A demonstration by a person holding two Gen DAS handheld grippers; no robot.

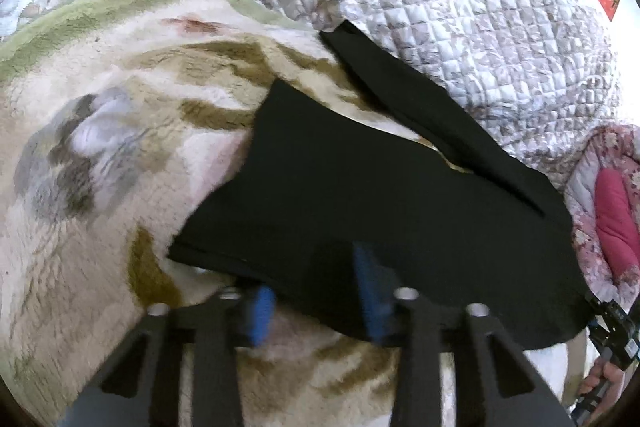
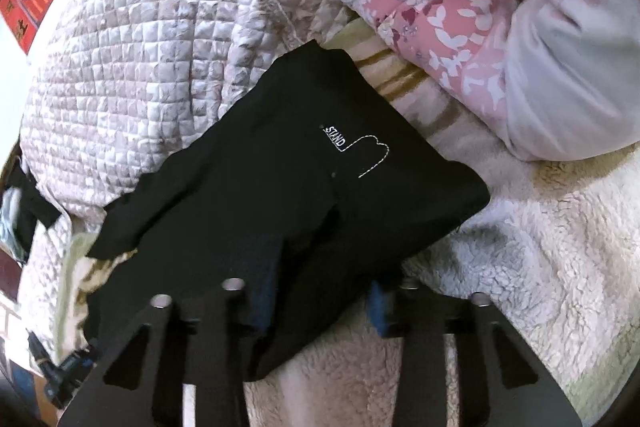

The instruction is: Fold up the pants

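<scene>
Black pants [image 1: 360, 187] lie on the fleece blanket [image 1: 100, 187], legs reaching onto the quilt [image 1: 460, 27]; left gripper [image 1: 316, 301] and right gripper [image 2: 320, 301] each clench the near edge.

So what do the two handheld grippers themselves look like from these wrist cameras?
Both match. The left gripper and right gripper each have two black angular finger frames with triangular cut-outs, silver round bolt heads near the tips, and blue rectangular pads on the inner faces. The left view also catches the other black handheld unit at its edge.
</scene>
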